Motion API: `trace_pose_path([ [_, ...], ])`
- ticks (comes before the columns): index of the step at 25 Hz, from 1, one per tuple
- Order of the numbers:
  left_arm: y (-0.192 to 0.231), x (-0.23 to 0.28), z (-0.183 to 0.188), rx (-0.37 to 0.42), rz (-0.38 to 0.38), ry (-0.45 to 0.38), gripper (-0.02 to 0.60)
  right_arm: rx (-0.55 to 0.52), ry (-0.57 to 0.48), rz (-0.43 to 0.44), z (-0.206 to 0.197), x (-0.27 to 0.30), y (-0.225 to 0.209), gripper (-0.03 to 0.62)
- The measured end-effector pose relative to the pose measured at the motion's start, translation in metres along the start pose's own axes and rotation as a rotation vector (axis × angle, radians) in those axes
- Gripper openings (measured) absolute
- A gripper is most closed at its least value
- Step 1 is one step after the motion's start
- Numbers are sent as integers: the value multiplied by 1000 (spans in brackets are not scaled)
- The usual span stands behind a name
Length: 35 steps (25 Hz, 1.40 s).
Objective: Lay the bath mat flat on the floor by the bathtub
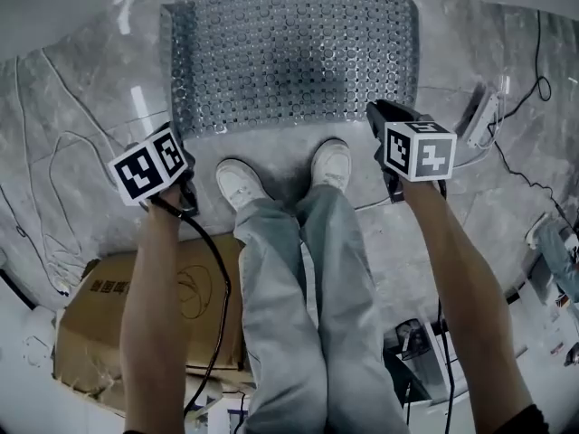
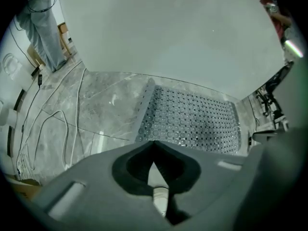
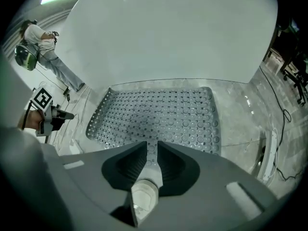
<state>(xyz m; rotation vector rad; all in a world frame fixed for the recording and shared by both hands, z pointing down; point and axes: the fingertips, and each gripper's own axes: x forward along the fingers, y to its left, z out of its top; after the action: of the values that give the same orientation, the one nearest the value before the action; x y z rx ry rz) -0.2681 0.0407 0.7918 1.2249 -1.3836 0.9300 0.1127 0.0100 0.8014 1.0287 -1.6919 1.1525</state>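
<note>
The grey studded bath mat [image 1: 289, 57] lies flat on the marble floor, its far edge against the white bathtub wall [image 2: 168, 32]. It fills the middle of the left gripper view [image 2: 192, 121] and of the right gripper view [image 3: 159, 114]. My left gripper [image 1: 172, 138] hovers by the mat's near left corner, jaws shut with nothing in them [image 2: 153, 143]. My right gripper [image 1: 384, 111] hangs over the near right corner, jaws a little apart and empty [image 3: 151, 146]. Neither gripper touches the mat.
My white shoes [image 1: 240, 183] stand at the mat's near edge. A cardboard box [image 1: 109, 324] sits behind me on the left. White cables [image 1: 54, 152] trail across the floor at left, a power strip [image 1: 484, 116] lies at right. Another person [image 3: 45, 47] stands far left.
</note>
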Motion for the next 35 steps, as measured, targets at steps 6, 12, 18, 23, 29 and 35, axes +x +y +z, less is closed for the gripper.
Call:
trace_pose_path([
  [6, -42, -32, -1, -51, -77, 14, 2, 10, -9, 78, 2, -26, 49, 77],
  [12, -80, -64, -7, 21, -124, 19, 3, 60, -73, 158, 17, -61, 83, 66],
  [18, -103, -109, -8, 99, -140, -3, 3, 14, -124, 180, 26, -109, 108, 29],
  [23, -116, -155, 9, 86, -152, -72, 3, -10, -174, 181, 43, -149, 117, 20],
  [29, -129, -216, 34, 117, -181, -153, 3, -34, -252, 166, 76, -198, 122, 8],
  [35, -124, -288, 71, 90, -176, -278, 3, -108, -346, 155, 124, -263, 127, 8],
])
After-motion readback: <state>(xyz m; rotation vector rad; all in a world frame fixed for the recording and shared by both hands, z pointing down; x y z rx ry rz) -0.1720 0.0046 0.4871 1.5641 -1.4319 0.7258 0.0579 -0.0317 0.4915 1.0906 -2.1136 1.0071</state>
